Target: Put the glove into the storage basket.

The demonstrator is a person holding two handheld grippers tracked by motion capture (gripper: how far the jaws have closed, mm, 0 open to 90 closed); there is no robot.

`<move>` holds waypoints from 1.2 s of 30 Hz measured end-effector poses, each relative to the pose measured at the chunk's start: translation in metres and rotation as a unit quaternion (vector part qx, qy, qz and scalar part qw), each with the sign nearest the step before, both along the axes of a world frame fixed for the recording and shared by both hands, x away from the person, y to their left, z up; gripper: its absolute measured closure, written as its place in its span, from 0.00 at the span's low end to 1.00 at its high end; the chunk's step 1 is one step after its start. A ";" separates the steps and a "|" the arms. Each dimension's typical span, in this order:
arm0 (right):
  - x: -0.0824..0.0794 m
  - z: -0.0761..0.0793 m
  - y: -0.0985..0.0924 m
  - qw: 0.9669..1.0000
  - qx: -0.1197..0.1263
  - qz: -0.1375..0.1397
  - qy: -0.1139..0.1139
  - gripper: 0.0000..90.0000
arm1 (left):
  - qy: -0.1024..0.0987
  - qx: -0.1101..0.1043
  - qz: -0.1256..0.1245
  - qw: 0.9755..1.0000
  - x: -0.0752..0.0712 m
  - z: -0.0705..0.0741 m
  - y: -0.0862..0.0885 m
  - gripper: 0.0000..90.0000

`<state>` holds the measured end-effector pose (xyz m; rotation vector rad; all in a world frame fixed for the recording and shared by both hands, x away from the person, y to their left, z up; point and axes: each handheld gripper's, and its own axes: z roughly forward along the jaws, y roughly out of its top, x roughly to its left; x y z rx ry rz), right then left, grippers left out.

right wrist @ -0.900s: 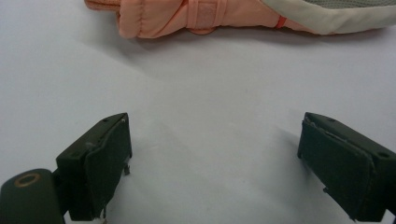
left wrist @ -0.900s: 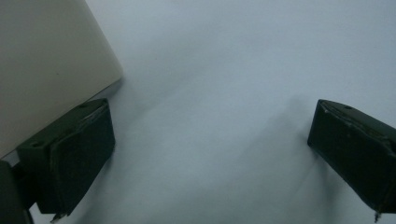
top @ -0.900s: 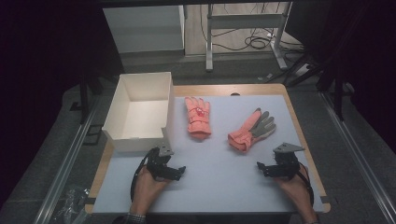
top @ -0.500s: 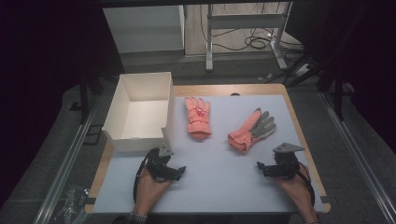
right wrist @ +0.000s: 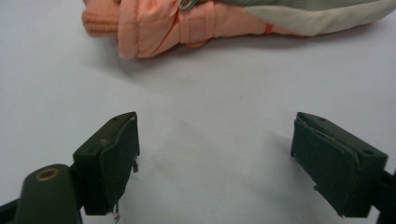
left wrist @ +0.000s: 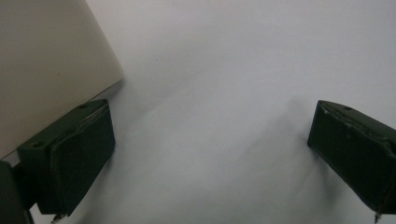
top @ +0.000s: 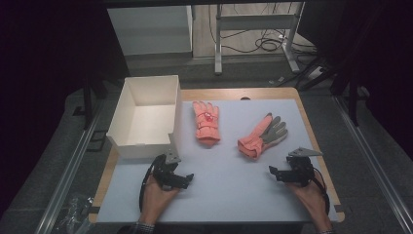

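1. While both of my hands rest low on the near part of the pale mat (top: 229,195), I judge the work in hand to be picking up the two gloves and putting them in the white box (top: 146,117), and nothing is lifted yet.
2. My left gripper (top: 187,176) is released: in the left gripper view its jaws stand wide apart over bare mat, with the box's outer wall (left wrist: 46,70) just beside one jaw.
3. My right gripper (top: 271,171) is likewise spread and holds nothing; in the right gripper view the near glove's cuff (right wrist: 140,28) lies just ahead of the jaws, apart from them.
4. The right-hand glove (top: 262,136) lies tilted, palm side partly up, grey fingers pointing away from me, near my right gripper. The other glove (top: 206,121) lies flat between it and the box, fingers pointing away.
5. To do this step well, I would bring the right gripper forward and low, set one jaw each side of the padded cuff, and close only once fabric sits well between the pads.
6. Soft fabric bunches, so a shallow pinch at the edge could slip; I would take a thick fold.
7. My left gripper is better placed for the glove nearer the box, and should keep off the box wall as it moves.
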<state>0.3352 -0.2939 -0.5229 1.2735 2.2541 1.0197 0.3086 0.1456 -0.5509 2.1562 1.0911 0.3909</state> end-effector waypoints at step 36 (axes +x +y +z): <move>0.098 0.039 0.027 0.999 0.004 -0.051 -0.008 0.43 | 0.000 -0.001 0.001 1.000 0.000 0.000 0.000 0.01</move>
